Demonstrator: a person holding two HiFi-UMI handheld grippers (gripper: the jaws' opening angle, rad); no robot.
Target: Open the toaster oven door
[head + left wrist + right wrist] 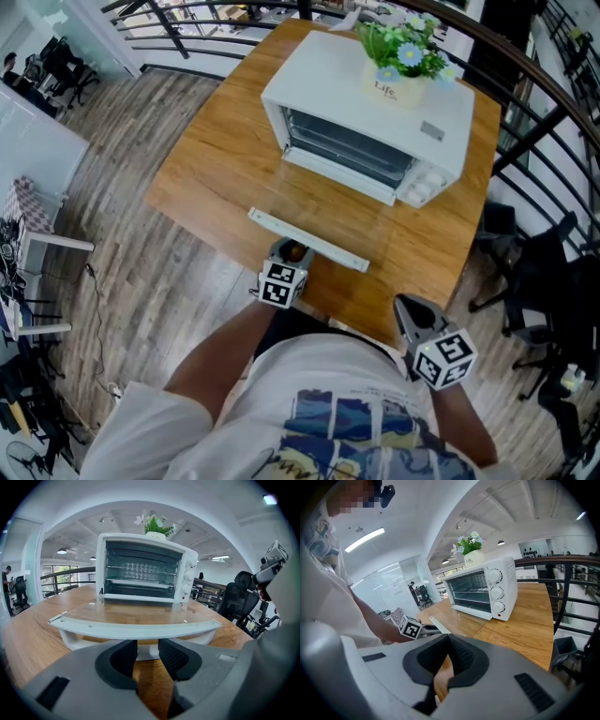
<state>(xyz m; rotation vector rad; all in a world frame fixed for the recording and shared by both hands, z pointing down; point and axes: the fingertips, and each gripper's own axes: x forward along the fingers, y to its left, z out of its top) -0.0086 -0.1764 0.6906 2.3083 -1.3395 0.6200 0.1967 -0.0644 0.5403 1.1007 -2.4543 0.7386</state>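
The white toaster oven stands on the wooden table with its glass door folded down flat toward me. The door's white handle bar runs along its near edge. My left gripper sits just below the middle of that bar; in the left gripper view the handle lies right beyond the left gripper, whose jaws stand a little open with nothing between them. My right gripper hangs off the table's front right edge, away from the oven; the right gripper is shut and empty.
A potted plant with blue flowers rests on the oven's top. Dark railings curve round the table's far and right sides. A black office chair stands at the right. Wooden floor lies to the left.
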